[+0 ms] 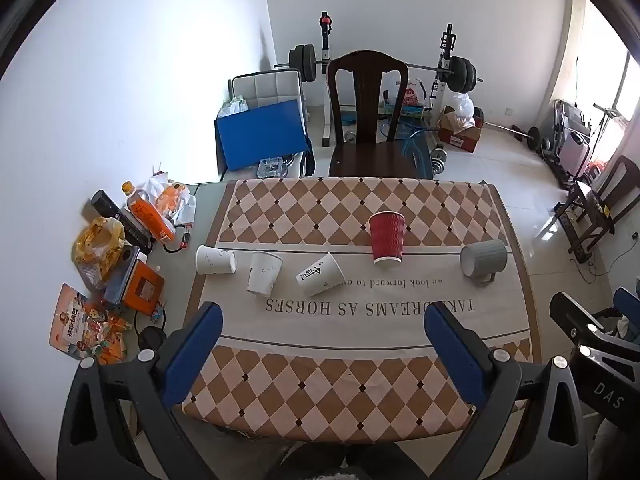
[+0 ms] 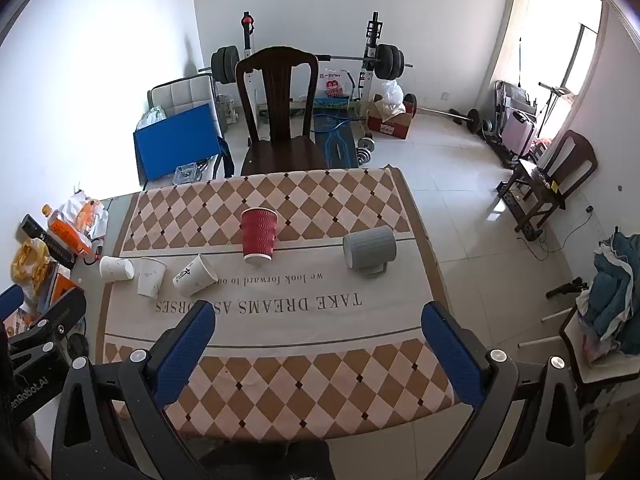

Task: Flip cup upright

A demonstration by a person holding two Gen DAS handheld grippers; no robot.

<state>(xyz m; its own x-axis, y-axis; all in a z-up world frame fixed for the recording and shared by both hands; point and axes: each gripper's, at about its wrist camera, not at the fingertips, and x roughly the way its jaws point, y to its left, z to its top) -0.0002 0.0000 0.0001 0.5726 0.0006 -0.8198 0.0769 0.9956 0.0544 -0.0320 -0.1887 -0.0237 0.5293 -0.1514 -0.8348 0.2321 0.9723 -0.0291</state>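
Five cups lie in a row across the checkered tablecloth (image 1: 320,380). Three white paper cups lie on their sides at the left: one (image 1: 215,260), a second (image 1: 264,273), a third with black writing (image 1: 321,275). A red ribbed paper cup (image 1: 386,239) stands mouth down. A grey ribbed mug (image 1: 483,258) lies on its side at the right, handle down. The same cups show in the right wrist view: red cup (image 2: 258,236), grey mug (image 2: 370,249). My left gripper (image 1: 323,320) and right gripper (image 2: 318,318) are open and empty, held above the table's near edge.
Snack bags, an orange bottle (image 1: 148,212) and boxes crowd the table's left strip. A dark wooden chair (image 1: 370,120) stands behind the table, with a weight bench beyond it. The other gripper shows at the right edge of the left wrist view (image 1: 592,344).
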